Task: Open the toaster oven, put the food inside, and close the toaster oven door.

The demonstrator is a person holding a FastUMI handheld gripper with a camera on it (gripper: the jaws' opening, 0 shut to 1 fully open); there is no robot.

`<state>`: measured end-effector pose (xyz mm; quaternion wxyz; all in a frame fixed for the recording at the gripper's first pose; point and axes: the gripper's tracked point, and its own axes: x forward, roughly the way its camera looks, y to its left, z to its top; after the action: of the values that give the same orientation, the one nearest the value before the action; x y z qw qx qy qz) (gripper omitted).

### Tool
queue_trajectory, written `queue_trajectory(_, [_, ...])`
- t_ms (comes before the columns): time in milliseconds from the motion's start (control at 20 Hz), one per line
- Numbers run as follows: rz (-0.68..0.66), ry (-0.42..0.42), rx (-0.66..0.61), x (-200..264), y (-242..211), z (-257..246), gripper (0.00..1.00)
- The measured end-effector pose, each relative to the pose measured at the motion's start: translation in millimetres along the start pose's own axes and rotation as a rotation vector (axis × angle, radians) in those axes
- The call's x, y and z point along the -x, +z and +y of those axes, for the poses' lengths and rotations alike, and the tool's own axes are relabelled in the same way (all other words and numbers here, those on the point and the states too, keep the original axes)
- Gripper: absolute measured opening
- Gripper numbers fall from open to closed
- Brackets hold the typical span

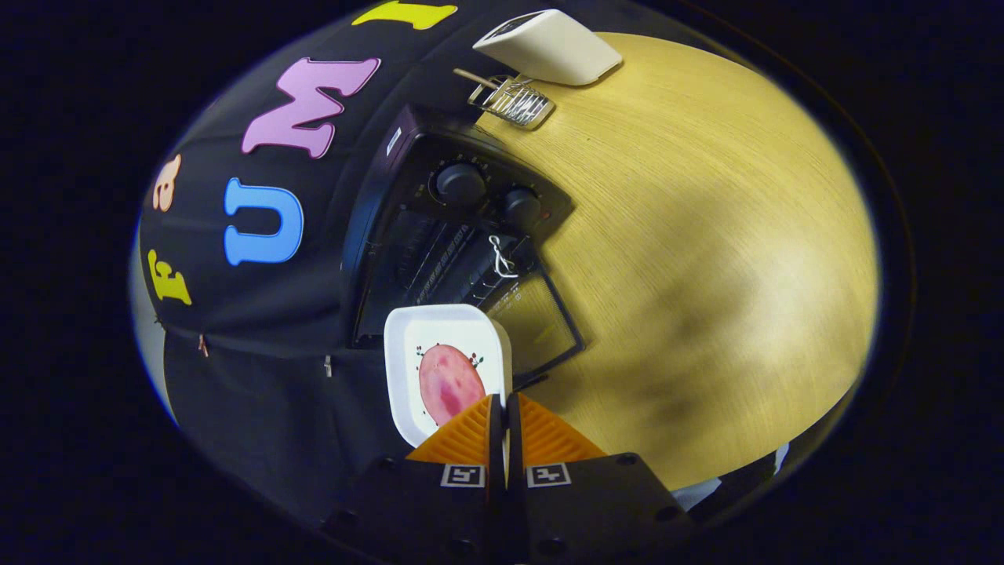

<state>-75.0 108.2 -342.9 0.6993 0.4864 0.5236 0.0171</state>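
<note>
Between our fingers (502,424), pinched on its rim, we hold a square white plate (408,353) of pink ham (449,384) before the open black toaster oven (439,235).

Claw (504,420) — ridged fingers, black body, two square markers.

No text is legible; square coded markers sit on the hand-held gripper (506,416).
</note>
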Motion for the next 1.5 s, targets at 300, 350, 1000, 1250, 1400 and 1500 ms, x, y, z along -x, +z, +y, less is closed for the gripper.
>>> queue_trajectory(300, [-0.149, -0.025, -0.201, -52.2, 4.1, 36.1, 0.05])
queue_trajectory(350, [-0.178, -0.030, -0.241, -60.2, 7.4, 40.6, 0.05])
queue_trajectory(1000, [-0.414, -0.099, -0.626, -127.2, 41.2, 59.1, 0.05])
queue_trajectory(1250, [-0.420, -0.073, -0.682, -141.3, 44.9, 68.3, 0.05])
queue_trajectory(1400, [-0.408, -0.031, -0.683, -140.8, 44.9, 74.1, 0.08])
queue_trajectory(1500, [-0.390, -0.012, -0.688, -136.6, 39.1, 74.7, 0.13])
